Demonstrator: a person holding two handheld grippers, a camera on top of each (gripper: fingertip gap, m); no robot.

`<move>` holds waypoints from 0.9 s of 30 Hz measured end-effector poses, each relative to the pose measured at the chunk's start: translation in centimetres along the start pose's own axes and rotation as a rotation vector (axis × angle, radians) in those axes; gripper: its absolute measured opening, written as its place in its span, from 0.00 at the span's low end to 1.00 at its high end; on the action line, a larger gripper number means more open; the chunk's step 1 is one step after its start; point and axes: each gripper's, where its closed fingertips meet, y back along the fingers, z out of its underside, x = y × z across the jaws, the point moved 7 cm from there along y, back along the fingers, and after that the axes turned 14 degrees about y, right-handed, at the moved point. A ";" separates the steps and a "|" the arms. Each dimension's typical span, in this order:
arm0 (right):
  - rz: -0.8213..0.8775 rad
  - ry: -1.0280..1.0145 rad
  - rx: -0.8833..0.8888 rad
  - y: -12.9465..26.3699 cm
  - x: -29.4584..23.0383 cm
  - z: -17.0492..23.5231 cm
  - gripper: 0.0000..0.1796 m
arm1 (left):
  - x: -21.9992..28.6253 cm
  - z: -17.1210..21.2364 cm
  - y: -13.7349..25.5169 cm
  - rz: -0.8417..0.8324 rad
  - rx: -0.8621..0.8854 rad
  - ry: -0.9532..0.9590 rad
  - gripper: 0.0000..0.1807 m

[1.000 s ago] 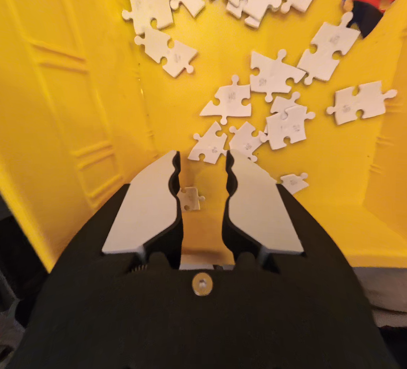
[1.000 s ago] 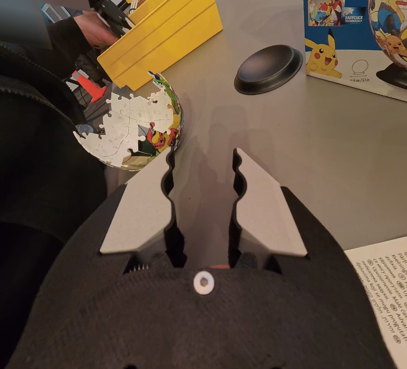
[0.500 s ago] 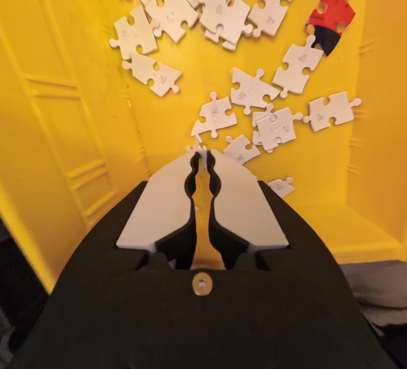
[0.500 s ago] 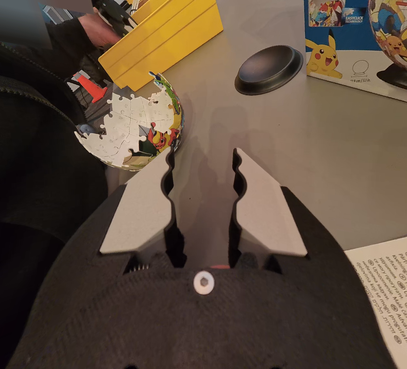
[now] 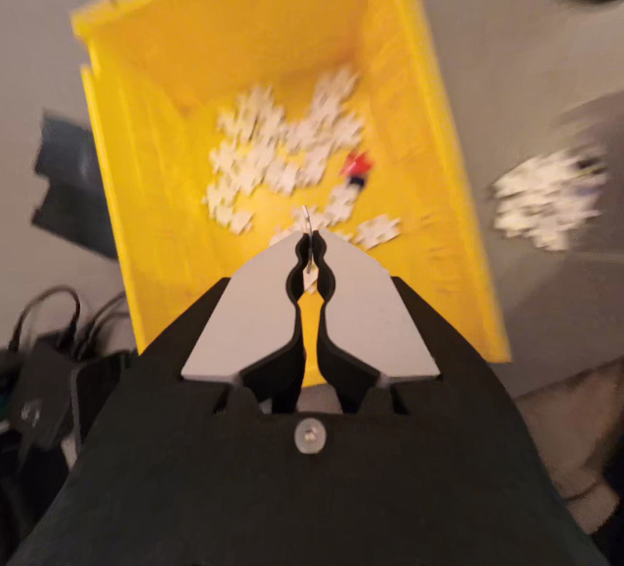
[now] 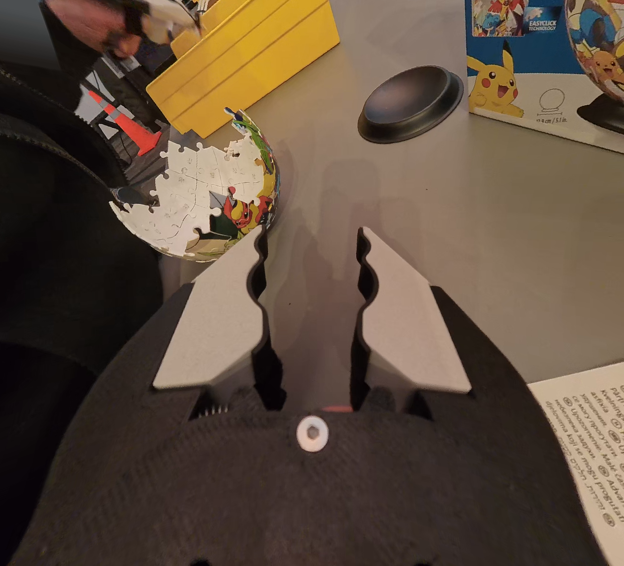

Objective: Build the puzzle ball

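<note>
The left tool (image 5: 309,239) is clamped edge-on around a thin white puzzle piece (image 5: 306,224), whose curved top sticks up past the grey fingertips (image 5: 332,242), and it hangs above the open yellow plastic bin (image 5: 135,198) rather than inside it. The left wrist view is heavily smeared, but a loose heap of white puzzle pieces (image 5: 280,151) lies on the bin floor, with one red and dark piece (image 5: 356,166) toward the right side of the heap. To the right of the bin, on the grey surface (image 5: 540,60), a white blurred mass is the half-built puzzle ball (image 5: 547,198). In the right wrist view the ball (image 6: 209,191) is sharp: a partial shell resting on the surface near its front-left edge, white inner faces turned toward the camera and a colourful printed outside along its right rim, just in front of the yellow bin (image 6: 250,53). The right tool (image 6: 310,232) stands with its grey fingers well apart and nothing between them, just to the right of the ball and low over the surface (image 6: 472,229). A round black plastic stand (image 6: 410,104) sits farther back, beside a blue and white printed box (image 6: 547,43), and a printed paper sheet (image 6: 594,441) lies at the near right
</note>
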 end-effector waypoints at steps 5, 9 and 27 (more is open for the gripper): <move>-0.002 0.003 -0.004 0.0 0.0 0.0 0.29 | 11.8 -3.3 3.9 0.207 0.190 -0.216 0.01; -0.003 0.010 -0.006 -0.1 -0.1 0.0 0.29 | 18.6 -0.2 -0.5 0.280 0.098 -0.247 0.01; 0.001 -0.009 0.000 0.0 0.1 0.0 0.29 | 16.6 1.6 -0.6 0.075 0.175 -0.289 0.08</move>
